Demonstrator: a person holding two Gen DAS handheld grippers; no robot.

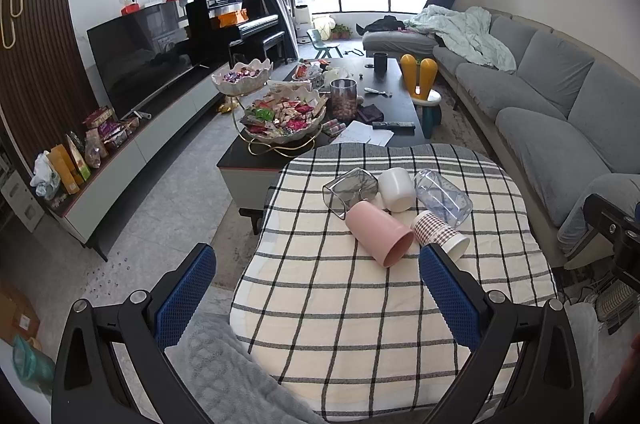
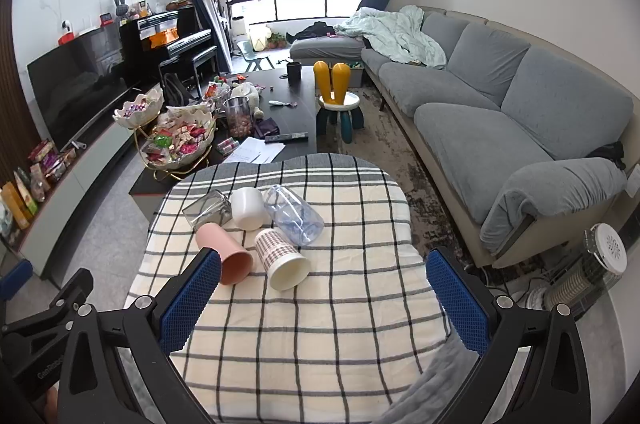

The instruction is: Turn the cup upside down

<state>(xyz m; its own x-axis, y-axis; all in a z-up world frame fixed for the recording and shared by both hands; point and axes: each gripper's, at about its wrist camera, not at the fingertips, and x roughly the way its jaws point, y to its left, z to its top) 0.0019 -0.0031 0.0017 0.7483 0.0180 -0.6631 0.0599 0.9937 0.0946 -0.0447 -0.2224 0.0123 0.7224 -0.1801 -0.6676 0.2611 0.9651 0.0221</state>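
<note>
Several cups lie on a checked cloth [image 1: 340, 304] [image 2: 320, 324] over a small table. A pink cup [image 1: 378, 234] [image 2: 226, 256] lies on its side, mouth toward me. A plaid paper cup [image 1: 438, 234] [image 2: 280, 258] lies on its side beside it. A white cup [image 1: 397, 188] [image 2: 248, 207] stands mouth down. A smoky glass cup [image 1: 350, 189] [image 2: 208, 209] and a clear bluish cup [image 1: 442, 197] [image 2: 294, 216] lie tipped. My left gripper [image 1: 318, 298] and right gripper [image 2: 324, 298] are open and empty, held short of the cups.
A dark coffee table [image 1: 400, 95] [image 2: 296, 95] beyond holds snack bowls [image 1: 284, 117] [image 2: 180, 143], a jar and papers. A grey sofa [image 1: 560, 111] [image 2: 500, 111] runs along the right. A TV stand [image 1: 132, 151] lines the left. A heater [image 2: 592, 272] stands on the floor at right.
</note>
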